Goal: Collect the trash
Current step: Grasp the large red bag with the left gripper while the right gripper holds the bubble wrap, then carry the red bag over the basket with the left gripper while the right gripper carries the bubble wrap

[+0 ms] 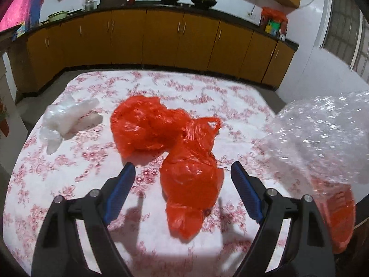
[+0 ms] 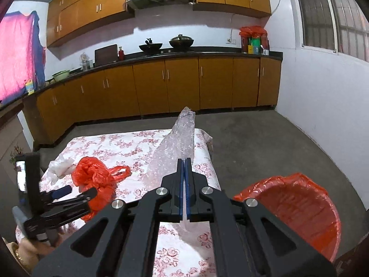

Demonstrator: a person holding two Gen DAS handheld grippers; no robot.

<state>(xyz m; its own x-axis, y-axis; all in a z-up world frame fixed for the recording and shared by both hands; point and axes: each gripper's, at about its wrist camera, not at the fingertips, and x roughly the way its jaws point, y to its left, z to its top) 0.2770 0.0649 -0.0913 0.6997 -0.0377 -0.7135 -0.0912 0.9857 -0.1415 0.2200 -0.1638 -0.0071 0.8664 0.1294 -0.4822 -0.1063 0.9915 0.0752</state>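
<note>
a bin (image 2: pixel 299 207) lined with a red bag stands on the floor just beside the right edge of the bench (image 2: pixel 180 254), which is covered by a pink flowered cloth. the part of its inside that shows is bare red liner; the bottom is hidden, so i cannot tell what lies in it. in the left wrist view the same bin (image 1: pixel 341 219) shows only as a red patch behind blurred bubble wrap (image 1: pixel 322 133).

on the bench lie three pieces of trash: two crumpled red bags, touching each other, and one clump of white plastic. the far red bag (image 1: pixel 143 127) sits near the middle, the near red bag (image 1: pixel 191 184) lies just in front of it, and the white plastic (image 1: pixel 66 120) is off to the left, apart from both.

a fourth piece, one long strip of bubble wrap (image 2: pixel 175 143), is pinched in the right gripper (image 2: pixel 184 161), its jaws pressed together on the strip, which rises past the fingertips over the bench's right side.

the left gripper (image 1: pixel 183 168) has its jaws spread wide, one on each side of the near red bag, not touching it. in the right wrist view the left gripper (image 2: pixel 69 191) shows at the bench's left side.
</note>
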